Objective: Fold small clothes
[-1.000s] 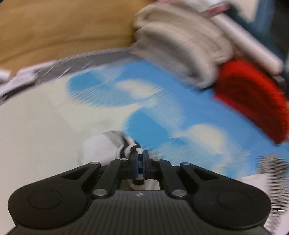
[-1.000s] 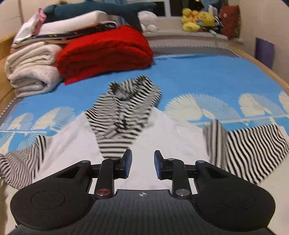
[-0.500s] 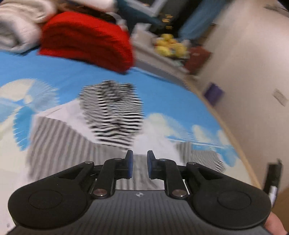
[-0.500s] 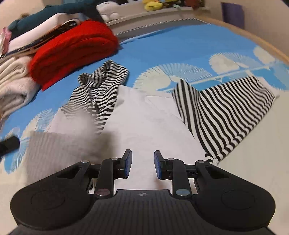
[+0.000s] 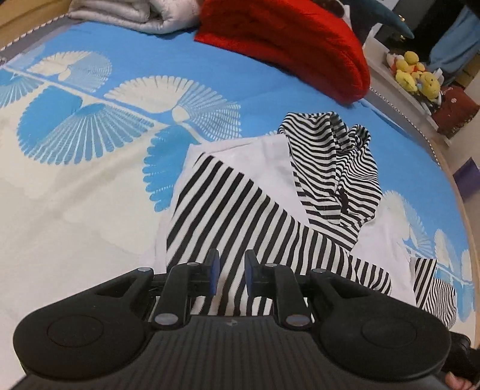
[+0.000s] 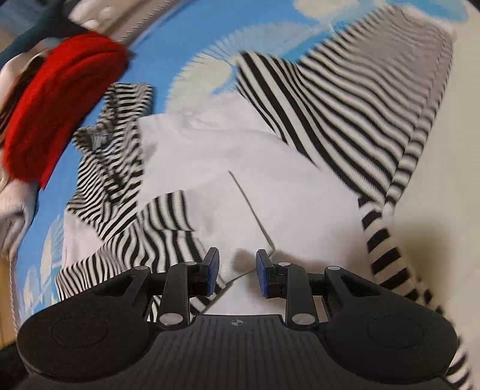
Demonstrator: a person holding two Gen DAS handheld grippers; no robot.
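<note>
A small white hoodie (image 5: pixel 270 159) with black-and-white striped hood (image 5: pixel 339 168) and sleeves lies on the blue-and-cream bedspread. One striped sleeve (image 5: pixel 240 222) is folded across the white body. My left gripper (image 5: pixel 230 271) is open and empty just above that folded sleeve. In the right wrist view the white body (image 6: pixel 240 186) fills the middle, with the folded sleeve (image 6: pixel 150 234) to the left and the other striped sleeve (image 6: pixel 345 120) spread out to the right. My right gripper (image 6: pixel 237 270) is open and empty over the hoodie's lower edge.
A folded red blanket (image 5: pixel 285 39) and a pale folded blanket (image 5: pixel 129 12) lie at the head of the bed. Yellow plush toys (image 5: pixel 417 75) sit on a ledge at the far right. The bed's wooden edge (image 5: pixel 468 210) curves along the right.
My left gripper carried the striped sleeve across the white body, let it go and opened. My right gripper dropped lower and swung right toward the hoodie's lower edge, still open.
</note>
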